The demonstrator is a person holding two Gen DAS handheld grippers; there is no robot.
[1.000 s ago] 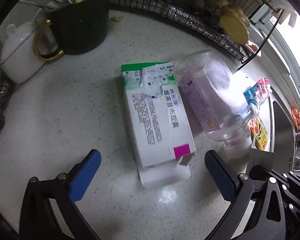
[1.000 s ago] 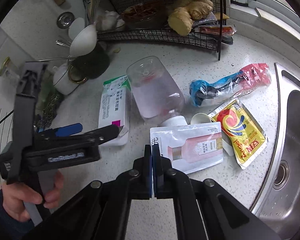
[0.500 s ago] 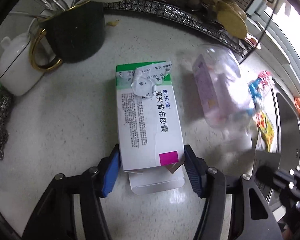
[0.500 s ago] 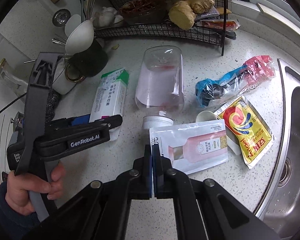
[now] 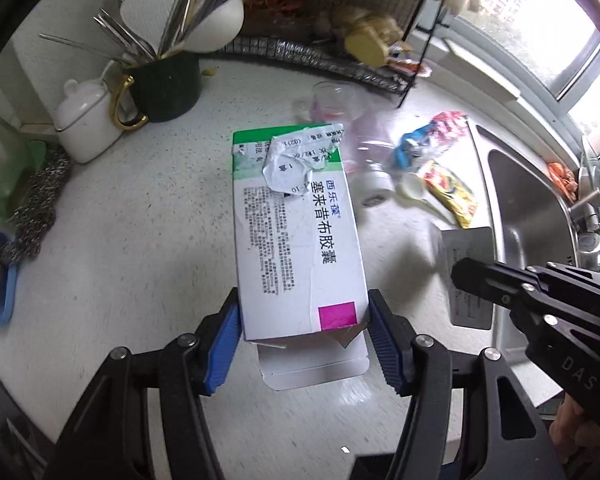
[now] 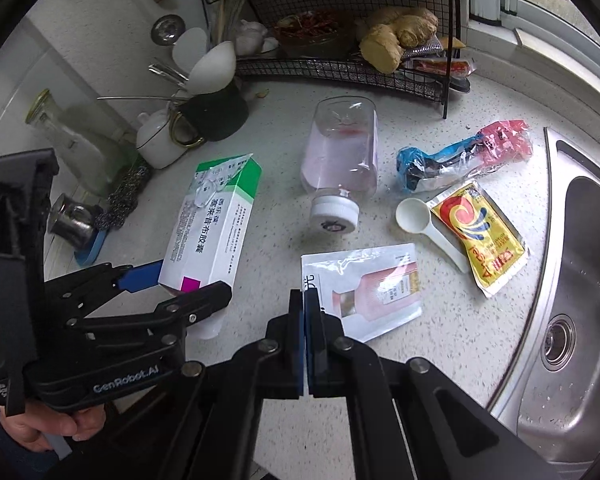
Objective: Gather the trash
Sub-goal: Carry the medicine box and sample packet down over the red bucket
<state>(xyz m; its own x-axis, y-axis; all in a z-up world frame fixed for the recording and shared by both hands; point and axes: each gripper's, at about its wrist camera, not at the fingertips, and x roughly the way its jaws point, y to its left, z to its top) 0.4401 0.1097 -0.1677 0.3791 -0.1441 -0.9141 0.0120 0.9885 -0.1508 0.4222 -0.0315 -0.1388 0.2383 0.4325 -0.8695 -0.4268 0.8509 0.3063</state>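
My left gripper (image 5: 303,340) is shut on the near end of a white and green medicine box (image 5: 296,236), lifted off the counter; the box also shows in the right wrist view (image 6: 212,220). My right gripper (image 6: 305,336) is shut on the corner of a white sachet with a pink bottle picture (image 6: 364,288), also seen in the left wrist view (image 5: 470,272). On the counter lie a clear plastic bottle with a white cap (image 6: 342,164), a blue and pink wrapper (image 6: 460,160), a yellow and red sachet (image 6: 480,236) and a white scoop (image 6: 432,228).
A steel sink (image 6: 580,280) lies at the right. A black wire rack with ginger (image 6: 380,40) stands at the back. A dark mug of utensils (image 6: 212,112), a white pot (image 6: 156,144), a steel scourer (image 6: 128,196) and a glass bottle (image 6: 72,136) stand at the left.
My left gripper closed on the medicine box and lifted it up and back from the counter. The clear bottle rolled a little. My right gripper stayed shut on the white sachet.
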